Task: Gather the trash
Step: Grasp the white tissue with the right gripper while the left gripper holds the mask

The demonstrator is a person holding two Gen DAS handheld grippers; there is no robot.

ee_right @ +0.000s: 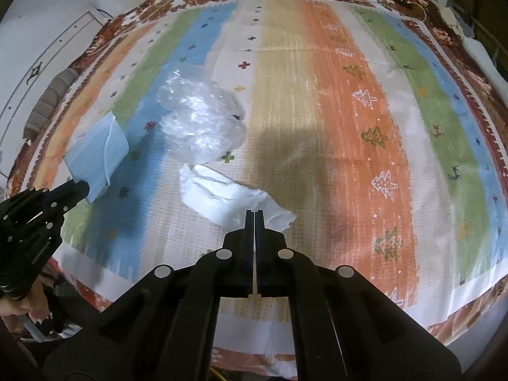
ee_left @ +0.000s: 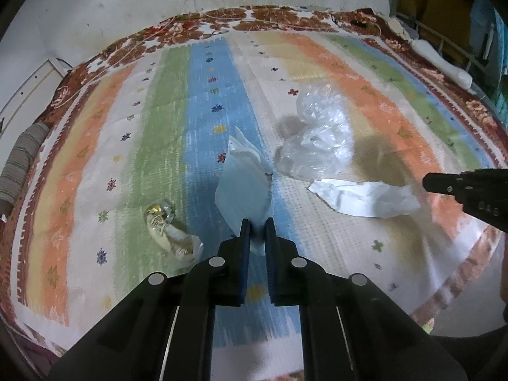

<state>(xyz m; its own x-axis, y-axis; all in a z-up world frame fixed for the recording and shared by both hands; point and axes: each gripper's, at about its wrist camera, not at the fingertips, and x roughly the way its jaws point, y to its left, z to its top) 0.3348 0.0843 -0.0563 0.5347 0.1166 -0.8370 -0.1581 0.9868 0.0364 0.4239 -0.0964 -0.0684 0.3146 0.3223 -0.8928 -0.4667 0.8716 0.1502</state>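
A light blue face mask [ee_left: 244, 190] hangs above the striped mat [ee_left: 165, 120], and my left gripper [ee_left: 257, 226] is shut on its lower edge. In the right wrist view the same mask [ee_right: 98, 155] sticks up from the left gripper [ee_right: 85, 187]. A crumpled white tissue [ee_right: 219, 197] lies at the mat's middle, with my right gripper [ee_right: 254, 214] shut on its near end. From the left wrist view the tissue [ee_left: 365, 198] stretches toward the right gripper [ee_left: 427, 182]. A clear plastic bag [ee_right: 200, 120] sits just beyond it. A gold and cream wrapper [ee_left: 171, 231] lies left of the left gripper.
The mat [ee_right: 349, 127] covers a brown floral blanket [ee_left: 285, 19]. A rolled striped cloth [ee_left: 22, 165] lies at its left edge. A white wall stands behind, and a metal rack [ee_left: 444, 47] at far right. A person's hand [ee_right: 16, 311] shows at lower left.
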